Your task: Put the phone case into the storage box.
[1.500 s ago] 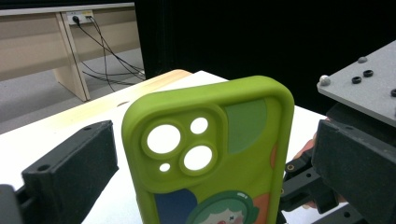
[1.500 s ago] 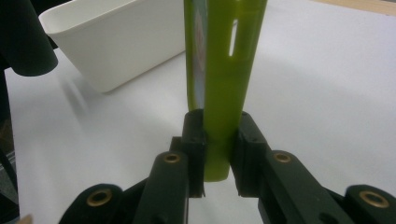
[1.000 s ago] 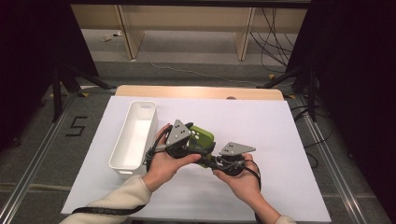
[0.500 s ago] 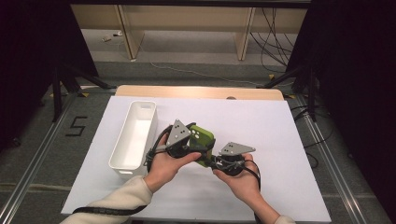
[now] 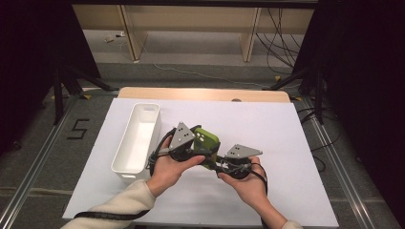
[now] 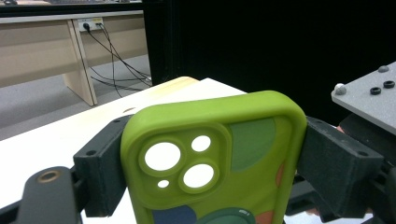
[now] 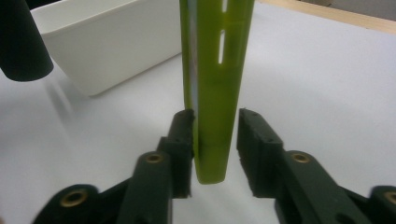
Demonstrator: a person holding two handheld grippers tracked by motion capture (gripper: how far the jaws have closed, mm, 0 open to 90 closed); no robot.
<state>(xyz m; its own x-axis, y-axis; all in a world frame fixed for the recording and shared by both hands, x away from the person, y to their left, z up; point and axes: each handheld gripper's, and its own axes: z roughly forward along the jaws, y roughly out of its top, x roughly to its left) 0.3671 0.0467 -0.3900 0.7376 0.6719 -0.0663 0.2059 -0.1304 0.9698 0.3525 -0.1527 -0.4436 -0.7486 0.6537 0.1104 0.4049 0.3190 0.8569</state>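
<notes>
White worktop (image 5: 286,143) carries the scene, wooden edge at twelve o'clock. Over its middle, a green phone case (image 5: 206,141) is lifted off the surface. The left tool (image 6: 210,154) pinches its two long sides. The right tool (image 7: 215,135) straddles its thin edge, one jaw touching, the other slightly apart. A white bin (image 5: 138,138) lies at nine o'clock.
</notes>
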